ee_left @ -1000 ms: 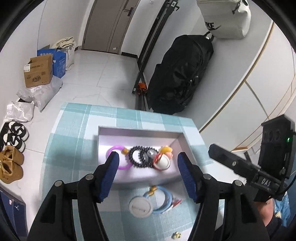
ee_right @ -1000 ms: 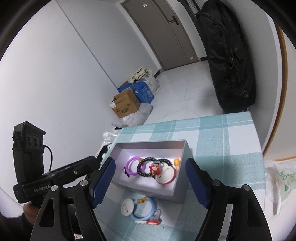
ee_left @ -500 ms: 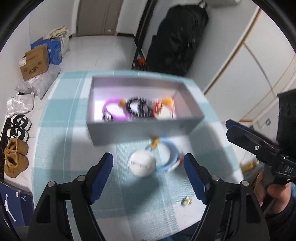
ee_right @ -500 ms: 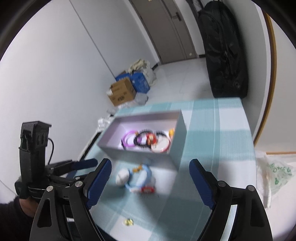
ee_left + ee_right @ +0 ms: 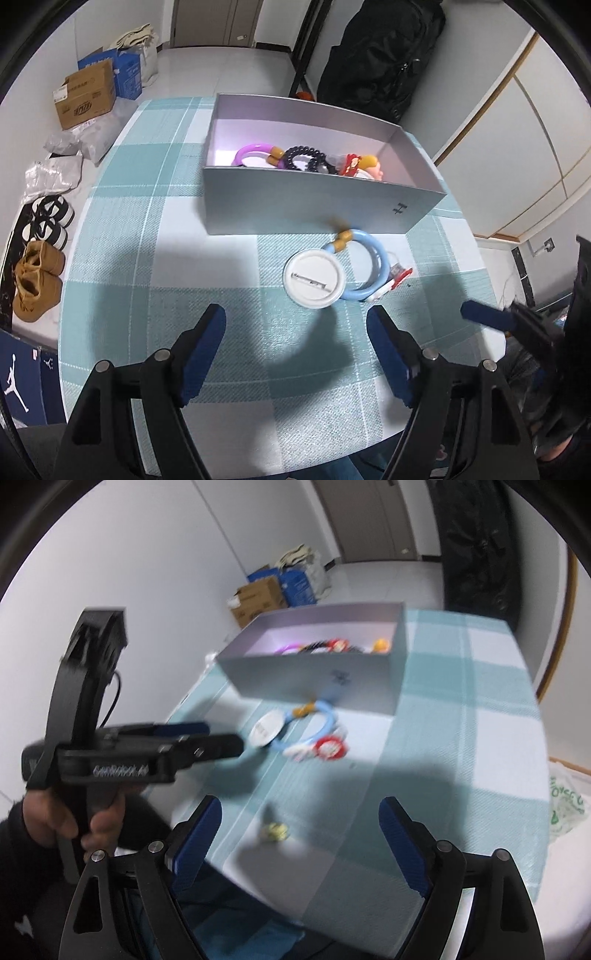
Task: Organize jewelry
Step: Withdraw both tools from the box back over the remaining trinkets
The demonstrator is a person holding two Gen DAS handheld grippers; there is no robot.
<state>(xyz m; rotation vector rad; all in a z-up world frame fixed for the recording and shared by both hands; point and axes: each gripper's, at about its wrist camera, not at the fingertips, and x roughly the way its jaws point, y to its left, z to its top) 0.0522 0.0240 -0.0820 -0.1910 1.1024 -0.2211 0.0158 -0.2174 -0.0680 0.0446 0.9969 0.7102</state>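
A grey box [image 5: 317, 201] on the checked tablecloth holds a purple ring [image 5: 248, 152], a black bead bracelet [image 5: 306, 159] and a red and yellow charm [image 5: 360, 164]. In front of it lie a white round badge [image 5: 314, 278], a light blue ring [image 5: 365, 266] and a red-white piece [image 5: 397, 275]. My left gripper [image 5: 297, 356] is open and empty, above the near edge. My right gripper [image 5: 299, 843] is open and empty, near a small gold piece [image 5: 275, 830]. The box [image 5: 314, 674], badge [image 5: 266, 728] and blue ring [image 5: 323, 720] also show there, blurred.
The left gripper's body [image 5: 110, 753] in a hand crosses the right wrist view. A black bag [image 5: 380, 55] leans on the wall behind the table. Cardboard boxes [image 5: 86, 98] and shoes [image 5: 37, 280] lie on the floor at left. A plastic bag [image 5: 567, 805] lies at right.
Both grippers have pulled back from over the box toward the near table edge and dropped lower. The jaws stayed open and empty.
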